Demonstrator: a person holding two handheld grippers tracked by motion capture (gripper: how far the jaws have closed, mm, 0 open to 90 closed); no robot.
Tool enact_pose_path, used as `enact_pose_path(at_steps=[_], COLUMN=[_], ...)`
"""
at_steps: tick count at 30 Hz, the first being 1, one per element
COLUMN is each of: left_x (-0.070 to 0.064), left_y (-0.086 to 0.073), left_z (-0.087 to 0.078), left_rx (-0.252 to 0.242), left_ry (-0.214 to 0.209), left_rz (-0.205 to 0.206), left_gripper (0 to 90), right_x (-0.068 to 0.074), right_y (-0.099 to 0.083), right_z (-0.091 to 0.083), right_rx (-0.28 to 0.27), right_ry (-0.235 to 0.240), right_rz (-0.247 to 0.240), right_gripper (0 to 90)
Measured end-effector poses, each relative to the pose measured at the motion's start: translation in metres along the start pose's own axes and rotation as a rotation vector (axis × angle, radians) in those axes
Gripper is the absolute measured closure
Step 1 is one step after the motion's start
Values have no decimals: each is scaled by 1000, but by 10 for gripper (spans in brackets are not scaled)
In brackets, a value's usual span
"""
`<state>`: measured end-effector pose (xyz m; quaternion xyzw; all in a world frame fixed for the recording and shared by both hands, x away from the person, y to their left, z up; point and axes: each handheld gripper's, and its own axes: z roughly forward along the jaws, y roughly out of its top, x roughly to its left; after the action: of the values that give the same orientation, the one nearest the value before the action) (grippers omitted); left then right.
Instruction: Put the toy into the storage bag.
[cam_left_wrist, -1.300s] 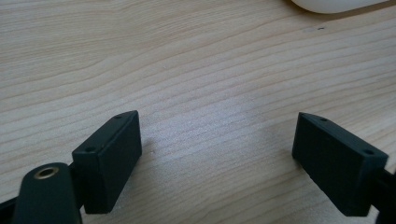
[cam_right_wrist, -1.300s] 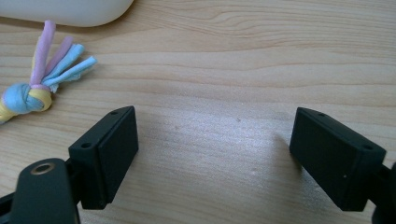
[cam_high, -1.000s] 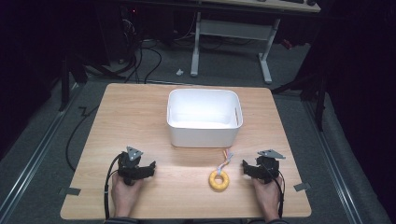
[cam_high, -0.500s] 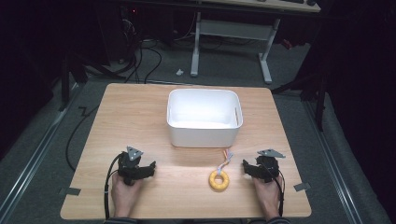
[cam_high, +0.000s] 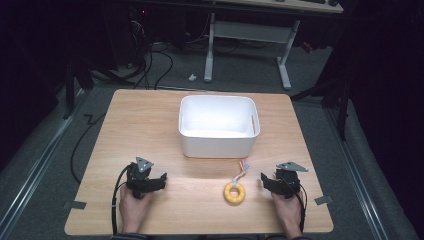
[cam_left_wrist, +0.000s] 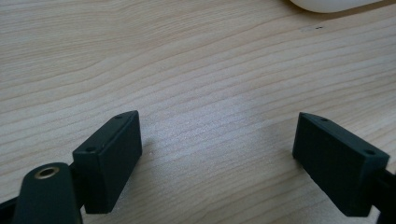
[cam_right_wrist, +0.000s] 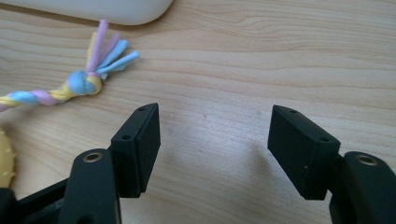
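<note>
- High view: the yellow ring toy (cam_high: 234, 193) lies on the bench (cam_high: 150, 125), near the white tub (cam_high: 218, 125).
- Both the left tongs (cam_high: 159, 183) and the right tongs (cam_high: 264, 181) are wide open, holding nothing.
- Nothing is picked up yet; next, I think, the right tongs slide left to the toy.

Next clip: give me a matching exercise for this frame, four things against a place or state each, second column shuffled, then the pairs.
Things:
1. white bin
2. yellow ring toy
3. left gripper
4. rope tail

Places or states:
A. open, over bare wood near the table's front left
B. pastel, braided, frayed end towards the bin
C. flat on the table, left of the right gripper
D. mid-table, behind the toy

Pairs: 1-D, 2-C, 3-A, 4-B
</note>
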<state>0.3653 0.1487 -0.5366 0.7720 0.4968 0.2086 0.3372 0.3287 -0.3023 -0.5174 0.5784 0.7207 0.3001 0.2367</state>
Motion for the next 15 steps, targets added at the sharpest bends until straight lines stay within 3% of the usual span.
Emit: enact_pose_path(at_steps=[15], left_x=[0], left_y=[0], left_z=[0], left_rx=[0], left_ry=[0], left_rz=[0], left_gripper=[159], right_x=[19], right_y=[5], right_z=[-26], right_rx=[-35], right_ry=[141], right_rz=[-87], right_gripper=[470])
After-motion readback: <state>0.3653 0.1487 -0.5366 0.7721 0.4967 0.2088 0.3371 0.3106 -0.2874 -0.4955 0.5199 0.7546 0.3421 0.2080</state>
